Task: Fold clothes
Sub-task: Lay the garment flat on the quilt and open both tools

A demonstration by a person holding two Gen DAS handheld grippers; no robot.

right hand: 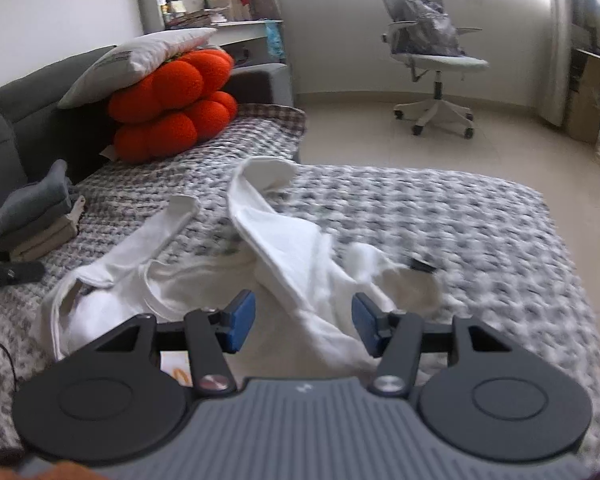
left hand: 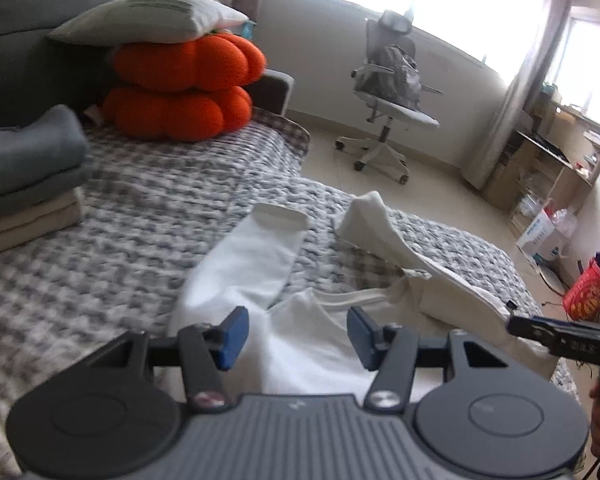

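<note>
A white long-sleeved garment (left hand: 252,264) lies crumpled on the grey-and-white checked bed cover (left hand: 140,208). One sleeve stretches away from me and the other (left hand: 376,224) is bent to the right. My left gripper (left hand: 298,334) hovers over the garment's body, open, its blue pads apart and off the cloth. In the right wrist view the same garment (right hand: 300,248) spreads under my right gripper (right hand: 303,322), which is also open with nothing pinched. The right gripper's dark finger (left hand: 556,336) shows at the left view's right edge.
A stack of folded grey and beige clothes (left hand: 24,184) sits at the left of the bed. Two orange pumpkin cushions (left hand: 180,84) under a pale pillow (left hand: 148,16) lean on the grey sofa back. An office chair (left hand: 392,92) stands on the tiled floor beyond.
</note>
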